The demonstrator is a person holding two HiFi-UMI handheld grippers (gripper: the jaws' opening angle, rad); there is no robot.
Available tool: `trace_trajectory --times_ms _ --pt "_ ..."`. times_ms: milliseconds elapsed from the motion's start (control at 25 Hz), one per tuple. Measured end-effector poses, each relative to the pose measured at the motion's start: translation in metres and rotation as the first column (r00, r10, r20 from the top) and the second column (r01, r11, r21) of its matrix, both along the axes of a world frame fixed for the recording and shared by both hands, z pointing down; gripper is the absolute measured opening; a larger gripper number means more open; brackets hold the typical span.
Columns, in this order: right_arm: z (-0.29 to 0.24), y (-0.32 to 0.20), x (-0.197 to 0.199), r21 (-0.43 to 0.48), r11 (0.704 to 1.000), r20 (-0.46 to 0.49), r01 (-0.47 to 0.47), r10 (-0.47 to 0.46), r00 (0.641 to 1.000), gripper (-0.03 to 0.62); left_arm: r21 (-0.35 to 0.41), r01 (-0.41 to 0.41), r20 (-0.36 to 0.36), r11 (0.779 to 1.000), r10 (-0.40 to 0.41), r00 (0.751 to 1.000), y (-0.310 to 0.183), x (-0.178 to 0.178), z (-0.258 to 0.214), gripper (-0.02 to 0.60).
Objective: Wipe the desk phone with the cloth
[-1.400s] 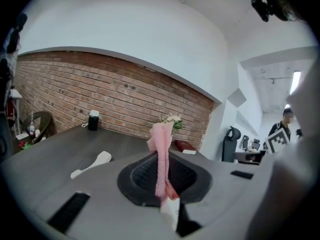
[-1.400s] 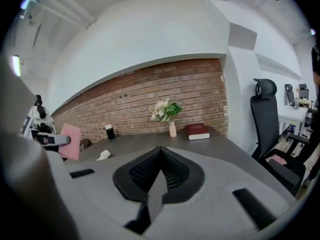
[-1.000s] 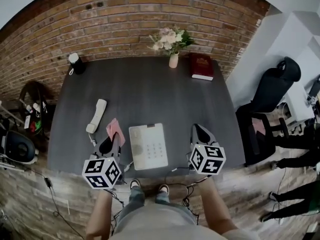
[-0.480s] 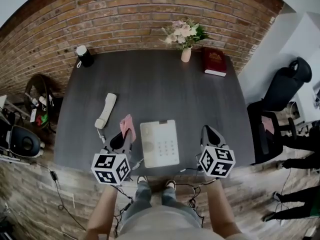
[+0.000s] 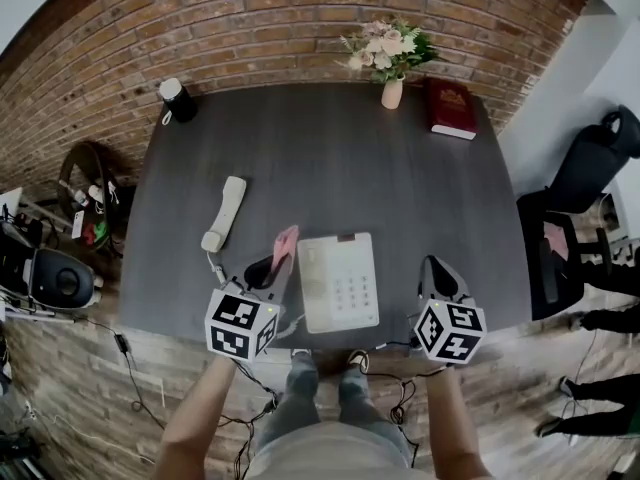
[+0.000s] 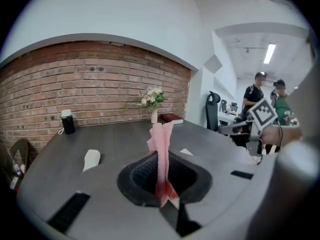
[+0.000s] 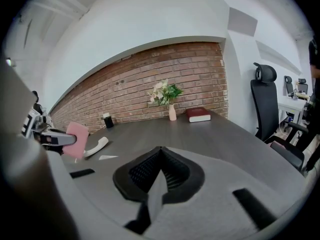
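Thinly pinched by the left tool [image 5: 272, 268], the cloth [image 5: 286, 242] may slip while wiping; the closed, empty right tool [image 5: 440, 269] leaves the desk phone [image 5: 340, 283] free to slide.

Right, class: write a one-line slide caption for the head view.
Left gripper grips a pink cloth beside the desk phone; right gripper shut, empty.

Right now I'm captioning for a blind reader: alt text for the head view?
The left claw holds a pink cloth beside a white phone on a dark desk; its handset lies further left. The right claw is shut, empty.
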State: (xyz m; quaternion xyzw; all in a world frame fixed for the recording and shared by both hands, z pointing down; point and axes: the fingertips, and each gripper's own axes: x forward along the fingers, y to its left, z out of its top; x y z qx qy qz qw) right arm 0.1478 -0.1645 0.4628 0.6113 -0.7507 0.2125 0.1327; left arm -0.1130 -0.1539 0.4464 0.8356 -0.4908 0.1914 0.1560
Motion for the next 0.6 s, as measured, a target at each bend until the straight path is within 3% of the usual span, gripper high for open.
trace_trajectory --times_ms 200,360,440,600 --pt "0.014 0.003 0.002 -0.023 1.000 0.006 -0.019 0.019 1.000 0.002 -0.029 -0.104 0.089 0.994 0.107 0.990 -0.009 0.008 0.011 0.021" --pt "0.024 0.007 0.007 -0.034 0.999 0.014 -0.039 0.039 0.999 0.002 -0.049 -0.188 0.186 0.981 0.193 0.963 -0.014 0.015 0.021 0.021" --pt "0.028 0.008 0.009 -0.038 0.998 0.018 -0.046 0.047 0.999 0.002 -0.059 -0.241 0.259 0.969 0.248 0.933 -0.017 0.019 0.028 0.021" --pt "0.037 0.009 0.012 -0.050 0.998 0.019 -0.048 0.049 0.999 0.002 -0.105 -0.366 0.399 0.925 0.376 0.836 -0.018 0.031 0.039 0.021"
